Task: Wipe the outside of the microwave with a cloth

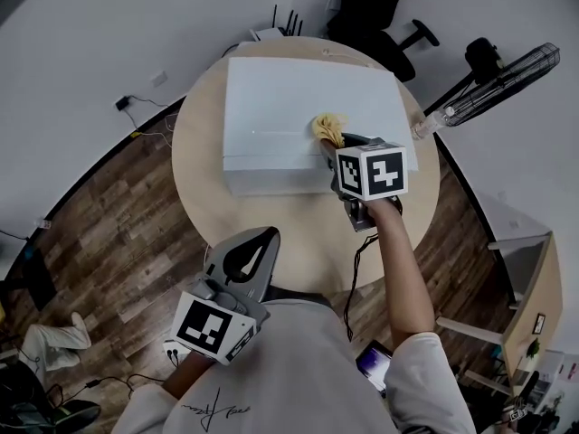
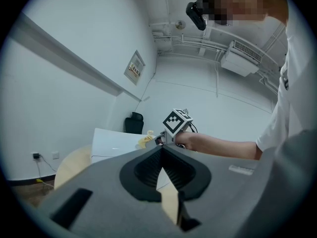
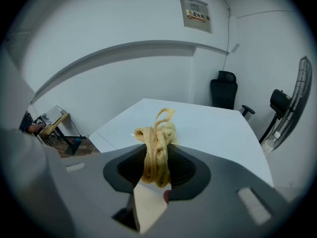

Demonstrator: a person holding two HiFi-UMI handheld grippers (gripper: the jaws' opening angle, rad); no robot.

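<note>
A white microwave [image 1: 308, 98] stands on a round wooden table [image 1: 194, 161]. Its flat top fills the right gripper view [image 3: 213, 128] and shows small in the left gripper view [image 2: 111, 142]. My right gripper [image 1: 333, 143] is shut on a bunched yellow cloth [image 1: 327, 126], which rests on the microwave's top near its front right. The cloth [image 3: 157, 148] sticks up from between the jaws. My left gripper [image 1: 264, 238] hangs near my body, off the table's near edge, shut with nothing in it. From there I see the right gripper's marker cube [image 2: 177, 123] and the cloth [image 2: 145, 140].
A black office chair [image 1: 380, 16] stands beyond the table. A floor fan [image 1: 507, 80] is at the right, and a small wooden desk [image 1: 529, 292] at the far right. Cables and a wall socket [image 1: 122, 103] lie at the left over wooden floor.
</note>
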